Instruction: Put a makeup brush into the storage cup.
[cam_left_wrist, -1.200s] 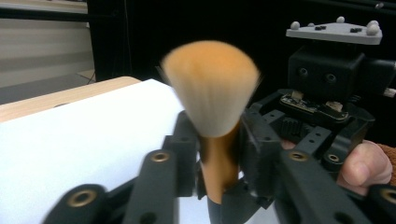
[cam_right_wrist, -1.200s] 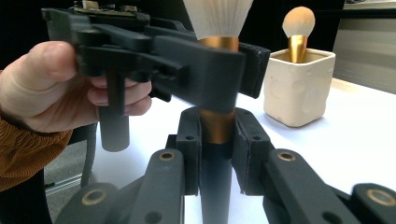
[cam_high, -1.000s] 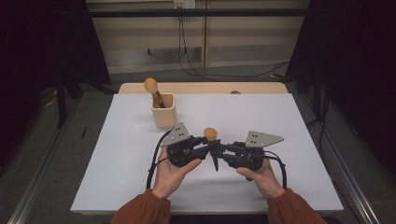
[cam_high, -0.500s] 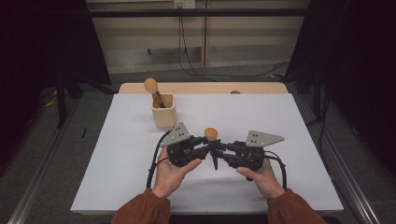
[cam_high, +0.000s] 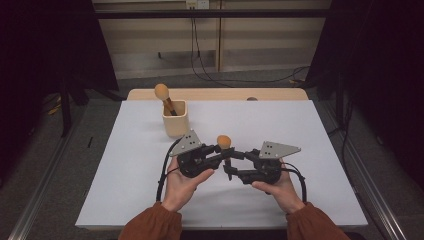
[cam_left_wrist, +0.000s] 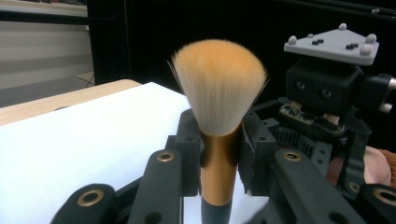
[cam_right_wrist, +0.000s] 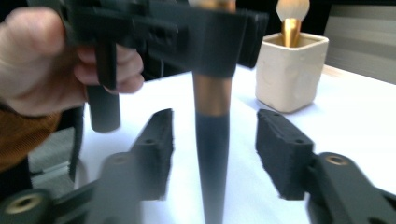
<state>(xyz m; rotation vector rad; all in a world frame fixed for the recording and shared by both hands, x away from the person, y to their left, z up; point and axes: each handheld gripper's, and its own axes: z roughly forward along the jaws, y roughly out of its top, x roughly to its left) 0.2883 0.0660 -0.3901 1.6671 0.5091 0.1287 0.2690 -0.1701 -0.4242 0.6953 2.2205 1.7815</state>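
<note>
Currently a handover: left gripper (cam_high: 220, 156) clamps the brush (cam_left_wrist: 218, 88); right gripper (cam_right_wrist: 215, 154), jaws just opening, stands clear of its handle. Next, carry it to the cup (cam_high: 175, 118)

Black two-jaw grippers, rust-orange sleeves

Left gripper (cam_high: 220, 156) & right gripper (cam_high: 231, 167): matte black bodies w/ brass-ringed screw holes, foam-faced pads (cam_right_wrist: 285, 151), grey three-cornered plates w/ small knobs at 12 o'clock, black cables trailing toward 6. Sleeves (cam_high: 150, 225) rust-orange, ribbed knit.

White-topped table (cam_high: 125, 170), cream square holder (cam_high: 175, 119) with a brush near its far edge.
</note>
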